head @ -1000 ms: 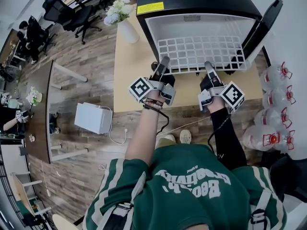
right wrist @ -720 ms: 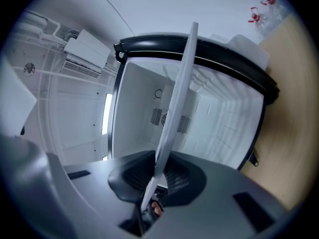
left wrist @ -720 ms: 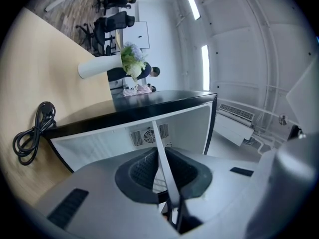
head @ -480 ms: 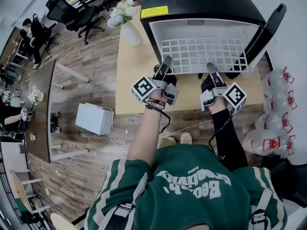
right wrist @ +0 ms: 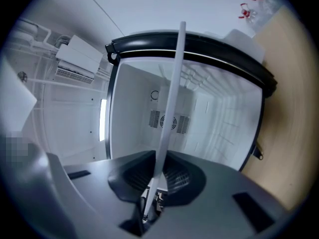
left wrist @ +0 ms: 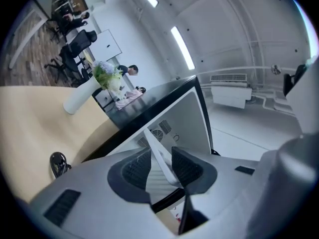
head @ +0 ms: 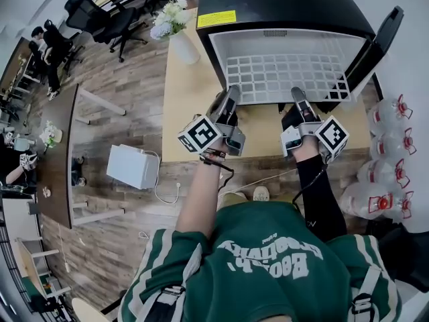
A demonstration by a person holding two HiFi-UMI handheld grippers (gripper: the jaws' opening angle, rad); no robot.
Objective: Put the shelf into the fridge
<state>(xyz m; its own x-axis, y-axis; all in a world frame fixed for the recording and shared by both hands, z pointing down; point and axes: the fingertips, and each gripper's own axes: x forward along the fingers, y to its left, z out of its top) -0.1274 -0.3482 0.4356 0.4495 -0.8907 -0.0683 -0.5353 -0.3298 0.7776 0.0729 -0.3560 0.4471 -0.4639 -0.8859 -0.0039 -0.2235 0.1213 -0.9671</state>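
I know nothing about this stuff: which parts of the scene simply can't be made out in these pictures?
Yellow label on the fridge top, head view: print too small to read.
Door, inner side, head view: seen only edge-on.
Water bottles, head view: cut off by the right edge.
Whether the shelf sits in the wall grooves: too small in the head view, shelf edge-on in both gripper views.
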